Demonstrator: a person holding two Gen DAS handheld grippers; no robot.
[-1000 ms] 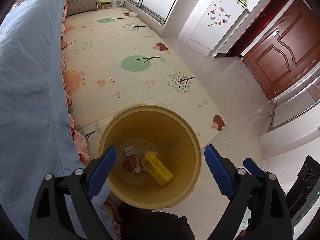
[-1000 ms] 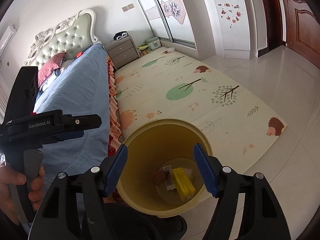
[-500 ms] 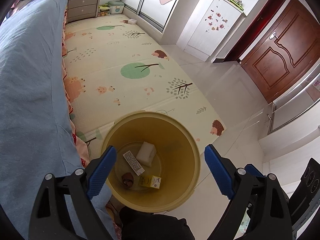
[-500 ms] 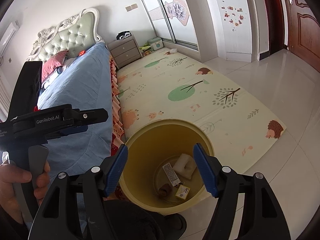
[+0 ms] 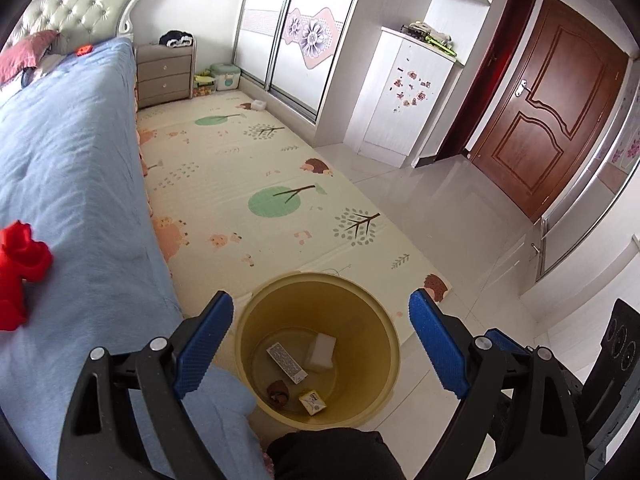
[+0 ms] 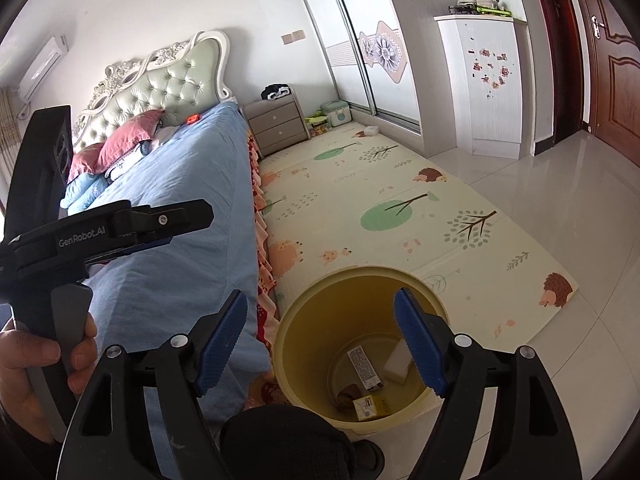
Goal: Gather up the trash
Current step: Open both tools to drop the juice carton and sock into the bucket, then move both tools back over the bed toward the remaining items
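Left wrist view only: a red object (image 5: 20, 264) is lying on the blue bedspread (image 5: 68, 184) at the far left edge, and part of the other gripper's black frame is showing at the lower right. Right wrist view only: a hand (image 6: 36, 364) is gripping the handle of the left gripper (image 6: 160, 228), seen side-on above the bed; the tufted headboard (image 6: 160, 80), pink pillows (image 6: 120, 140) and a wall air conditioner (image 6: 40, 64) are also showing here in full.

Pose: both grippers are pointing downward and forward over the yellow bin (image 5: 316, 352). The left gripper (image 5: 320, 340) is holding its blue fingers (image 5: 204, 344) wide apart, nothing between them but the bin far below. The right gripper (image 6: 320, 344) is spreading its jaws at this moment; its fingers (image 6: 222, 340) are also gripping nothing.

Container: the bin is standing on the tile floor (image 5: 460, 216), against the corner of the bed and at the edge of the patterned play mat (image 5: 256, 184). Lying on its bottom are a white foam block (image 5: 322, 350), a flat printed wrapper (image 5: 286, 362), a small brown lump (image 5: 278, 391) and a small yellow carton (image 5: 312, 401). The wrapper and the foam block are lying side by side, the brown lump and the carton nearer the camera.

A dark rounded shape (image 6: 280, 440) is sitting at the bottom centre of both views; what it is, I cannot tell.
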